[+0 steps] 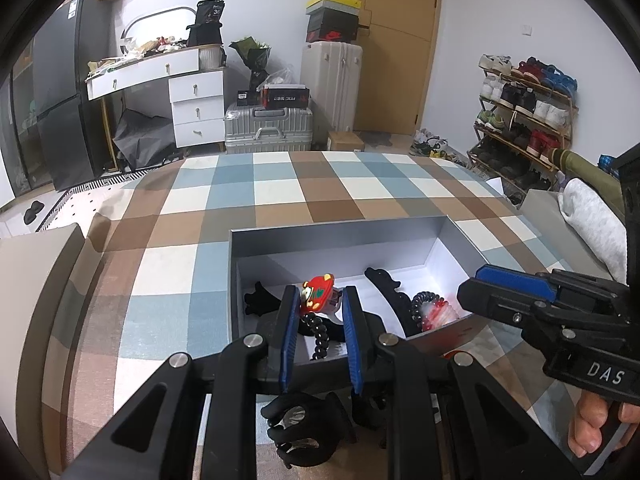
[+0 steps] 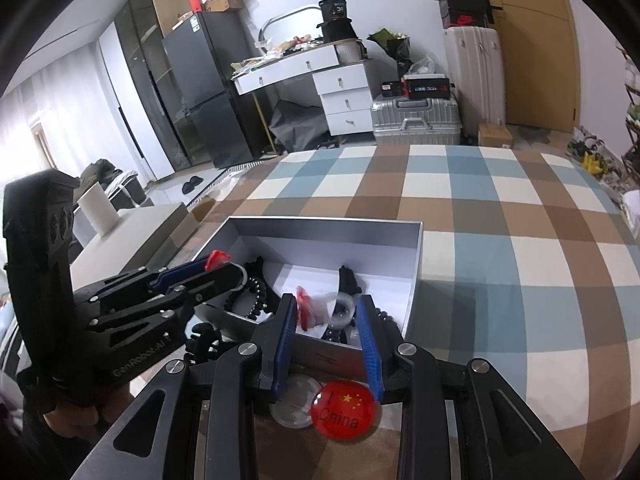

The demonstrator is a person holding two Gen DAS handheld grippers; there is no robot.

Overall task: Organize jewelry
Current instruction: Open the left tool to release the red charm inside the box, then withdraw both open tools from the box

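Observation:
An open grey box point(image 1: 340, 233) point(image 2: 320, 225) with a white inside sits on the checked cloth. My left gripper point(image 1: 321, 312) point(image 2: 224, 266) is shut on a red bear charm point(image 1: 316, 296) of a black bead bracelet point(image 1: 320, 340), hanging over the box's near left part. My right gripper point(image 2: 327, 314) point(image 1: 466, 298) is over the near right part, shut on a clear and red spiral band point(image 2: 320, 308) point(image 1: 438, 312). Black hair clips point(image 1: 386, 286) and a black coil tie point(image 1: 420, 304) lie inside the box.
In front of the box lie a black claw clip point(image 1: 304, 428) point(image 2: 204, 340), a red "China" badge point(image 2: 346, 410) and a clear disc point(image 2: 291, 400). A grey lid-like slab point(image 2: 132, 224) with a white roll point(image 2: 98, 208) stands to the left. A person's fingers point(image 1: 592, 428) grip the right handle.

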